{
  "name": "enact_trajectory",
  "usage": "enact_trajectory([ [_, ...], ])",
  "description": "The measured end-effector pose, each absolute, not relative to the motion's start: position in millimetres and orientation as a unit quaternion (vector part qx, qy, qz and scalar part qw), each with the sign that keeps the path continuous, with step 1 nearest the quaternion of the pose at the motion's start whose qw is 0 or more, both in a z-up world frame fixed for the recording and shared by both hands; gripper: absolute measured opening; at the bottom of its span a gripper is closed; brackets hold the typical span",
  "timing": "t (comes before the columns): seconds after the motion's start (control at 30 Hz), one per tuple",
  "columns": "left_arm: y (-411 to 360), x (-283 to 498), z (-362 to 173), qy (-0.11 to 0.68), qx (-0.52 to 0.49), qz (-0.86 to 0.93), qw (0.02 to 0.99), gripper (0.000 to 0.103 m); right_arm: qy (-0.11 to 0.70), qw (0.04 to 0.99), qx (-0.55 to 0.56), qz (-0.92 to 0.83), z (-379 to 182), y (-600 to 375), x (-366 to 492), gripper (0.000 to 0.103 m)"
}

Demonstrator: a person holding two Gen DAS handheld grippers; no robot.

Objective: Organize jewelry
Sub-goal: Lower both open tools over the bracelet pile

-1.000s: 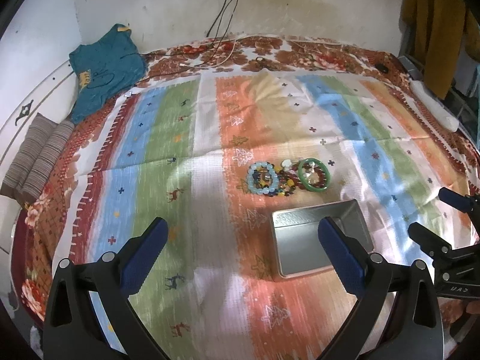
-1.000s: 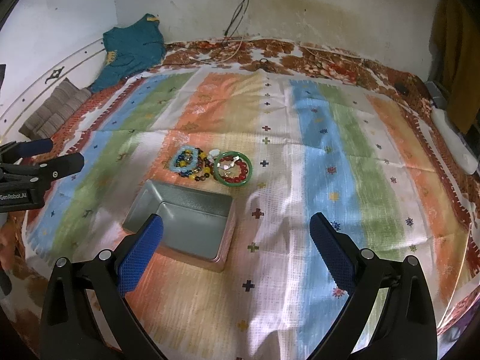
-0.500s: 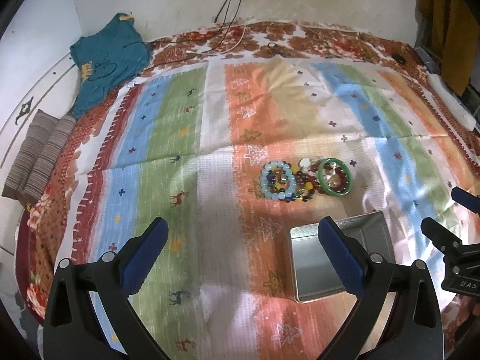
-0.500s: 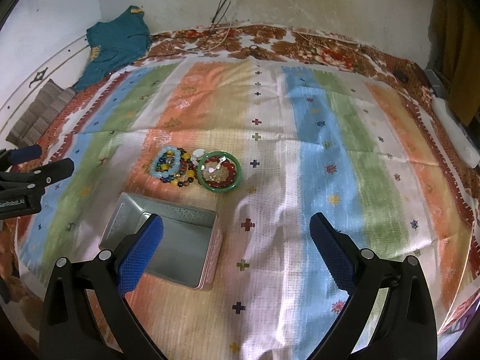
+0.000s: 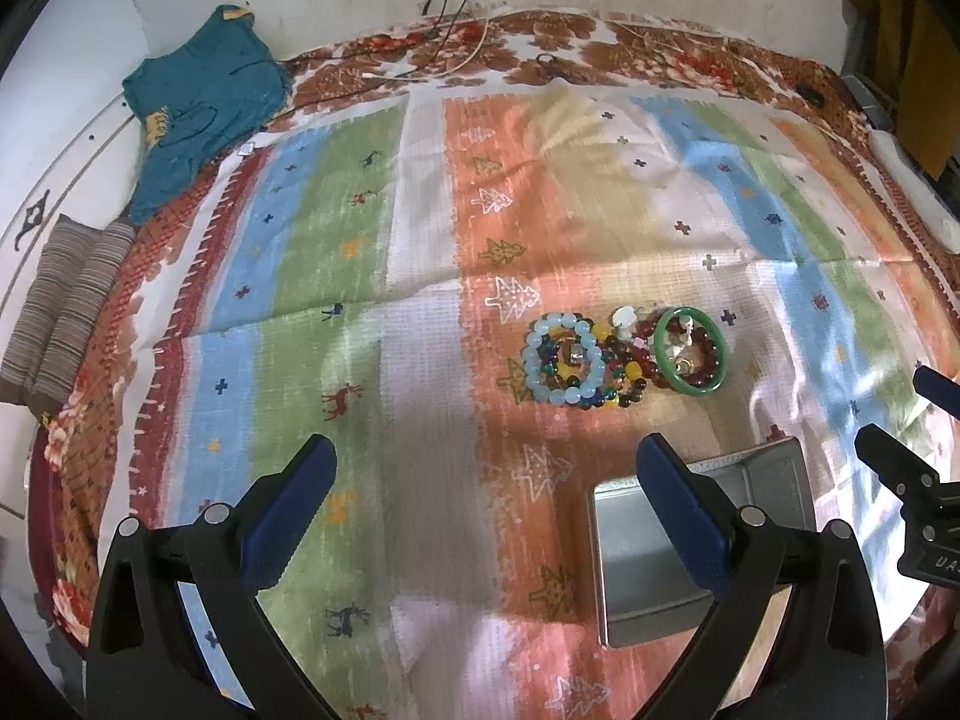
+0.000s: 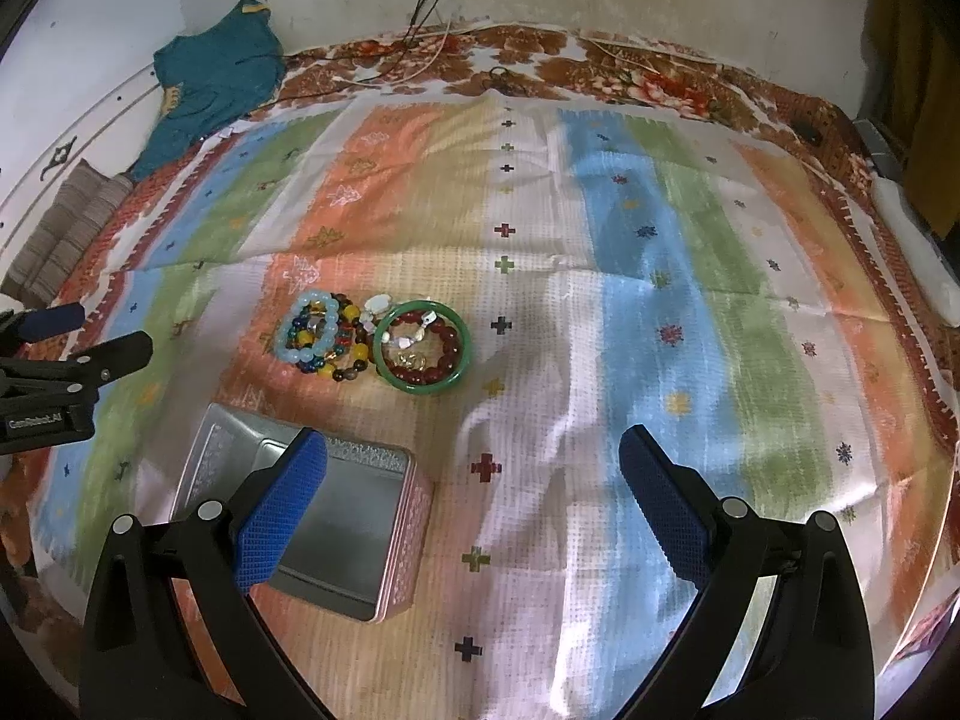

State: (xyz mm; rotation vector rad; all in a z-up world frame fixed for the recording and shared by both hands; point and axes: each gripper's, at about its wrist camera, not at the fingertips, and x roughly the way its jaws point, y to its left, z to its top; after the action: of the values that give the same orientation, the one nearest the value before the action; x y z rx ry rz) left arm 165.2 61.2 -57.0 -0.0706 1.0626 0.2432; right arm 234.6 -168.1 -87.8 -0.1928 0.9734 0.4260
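We hover over a striped cloth (image 5: 336, 240) spread across the bed; on it sits an open metal tin (image 6: 354, 534), bare inside, and just beyond it lies the jewelry in a small heap; a green bangle (image 6: 420, 348) rings dark red beads, touching a pale blue bead bracelet (image 6: 306, 330) among mixed beads; our left gripper (image 5: 486, 468) and right gripper (image 6: 474, 456) hang with jaws wide apart, holding nothing.

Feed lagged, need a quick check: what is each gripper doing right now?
Left gripper: open, holding nothing.
Right gripper: open, holding nothing.
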Motion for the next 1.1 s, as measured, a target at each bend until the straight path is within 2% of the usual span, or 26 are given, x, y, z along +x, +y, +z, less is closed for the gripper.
enact_trajectory([
  [1.1,87.7,235.9,-123.4,0.562,-0.056,0.097,0.82,0.096,0.509,0.834,-0.097,0.19,-135.9,-145.2,303.7,0.099],
])
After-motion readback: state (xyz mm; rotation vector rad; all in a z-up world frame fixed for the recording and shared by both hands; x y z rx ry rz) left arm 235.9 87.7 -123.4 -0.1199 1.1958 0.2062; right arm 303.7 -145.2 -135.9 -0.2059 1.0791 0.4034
